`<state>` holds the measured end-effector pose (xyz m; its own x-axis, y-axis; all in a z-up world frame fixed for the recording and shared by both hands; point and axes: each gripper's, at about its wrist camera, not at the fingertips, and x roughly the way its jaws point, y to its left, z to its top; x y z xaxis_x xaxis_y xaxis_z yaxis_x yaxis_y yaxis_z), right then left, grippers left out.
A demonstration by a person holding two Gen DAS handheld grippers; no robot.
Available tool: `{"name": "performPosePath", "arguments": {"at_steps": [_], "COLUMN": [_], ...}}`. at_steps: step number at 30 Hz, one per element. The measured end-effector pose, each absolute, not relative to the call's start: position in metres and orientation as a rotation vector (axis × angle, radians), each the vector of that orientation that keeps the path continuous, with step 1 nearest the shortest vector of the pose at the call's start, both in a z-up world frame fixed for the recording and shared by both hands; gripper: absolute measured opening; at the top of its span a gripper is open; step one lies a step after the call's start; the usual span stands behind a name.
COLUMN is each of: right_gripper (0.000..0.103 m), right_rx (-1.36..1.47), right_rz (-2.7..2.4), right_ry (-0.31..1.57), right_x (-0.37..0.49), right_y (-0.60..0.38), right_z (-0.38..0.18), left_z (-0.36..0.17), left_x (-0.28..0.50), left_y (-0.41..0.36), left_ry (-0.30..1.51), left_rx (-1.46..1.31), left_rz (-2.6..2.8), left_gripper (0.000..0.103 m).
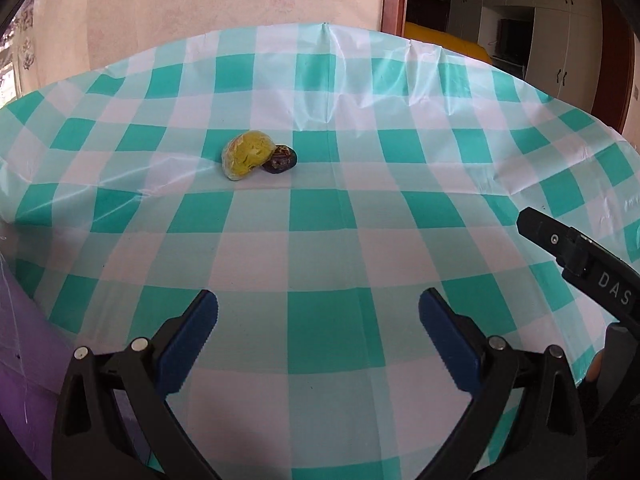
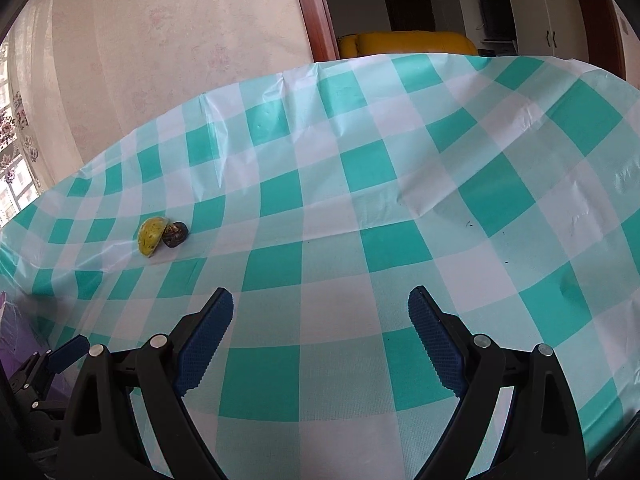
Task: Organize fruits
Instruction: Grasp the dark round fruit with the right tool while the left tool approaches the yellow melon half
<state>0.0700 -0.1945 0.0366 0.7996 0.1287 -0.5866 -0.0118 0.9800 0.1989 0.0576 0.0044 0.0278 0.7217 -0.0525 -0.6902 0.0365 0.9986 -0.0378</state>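
Note:
A yellow-green fruit in clear wrap [image 1: 247, 155] lies on the checked tablecloth, with a small dark purple fruit [image 1: 282, 159] touching its right side. In the right wrist view the same yellow-green fruit [image 2: 151, 237] and dark fruit [image 2: 176, 234] sit far to the left. My left gripper [image 1: 318, 312] hangs open over the cloth, well short of the fruits, nothing between its blue pads. My right gripper [image 2: 321, 308] is open too and holds nothing. Part of the right gripper's black body [image 1: 580, 256] shows at the left wrist view's right edge.
The green and white checked tablecloth [image 1: 328, 216] covers the whole table, with creases near the far edge. A pink wall stands behind it. A doorway at the back right shows a yellow sofa [image 2: 408, 42] and white cupboards. Something purple [image 1: 24, 340] lies at the table's near left.

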Motion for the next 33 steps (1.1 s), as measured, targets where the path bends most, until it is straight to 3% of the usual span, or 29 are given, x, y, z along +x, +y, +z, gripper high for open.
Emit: {"name": "performPosePath", "arguments": {"at_steps": [16,24,33], "right_gripper": [0.085,0.068,0.059], "right_rx": [-0.115,-0.249,-0.342], "right_rz": [0.523,0.607,0.684], "right_ry": [0.743,0.807,0.875], "right_x": [0.198,0.236,0.259], "right_y": [-0.090,-0.032,0.009], "right_z": [0.028,0.018,0.008], "left_z": [0.029,0.031,0.031], "left_x": [0.046,0.044,0.043], "left_y": [0.028,0.030,0.032], "left_ry": [0.720,0.705,0.695], "left_rx": [-0.214,-0.232,-0.256], "left_rz": [-0.198,-0.219,-0.226], "left_gripper": [0.101,0.101,0.101]}}
